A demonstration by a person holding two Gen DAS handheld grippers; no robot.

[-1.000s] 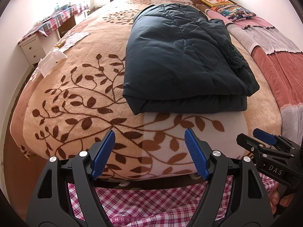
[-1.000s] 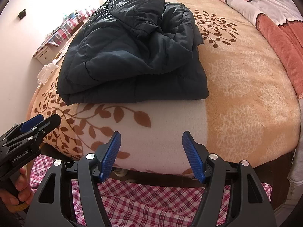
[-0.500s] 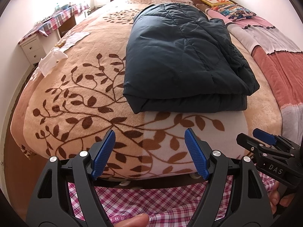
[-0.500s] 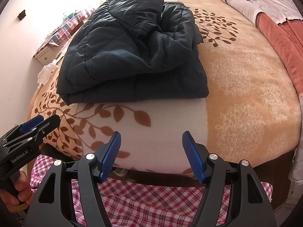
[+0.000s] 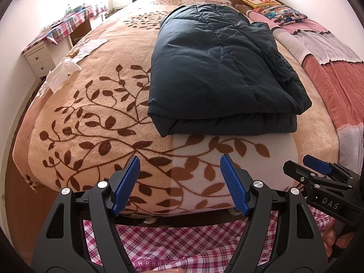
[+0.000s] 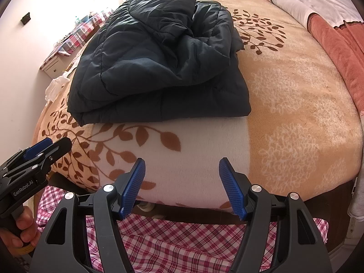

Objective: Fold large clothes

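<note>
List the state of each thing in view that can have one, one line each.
Jacket: folded, lying on the bed, held by nothing.
Left gripper: empty, jaws closing slightly, short of the jacket.
Right gripper: open, empty, short of the jacket.
Blanket: spread flat over the bed.

"DAS" in pale letters on the black body of the right gripper (image 5: pixel 317 168), seen from the left wrist. "GenRobot.AI" printed along the side of the left gripper (image 6: pixel 49 146), seen from the right wrist.
</note>
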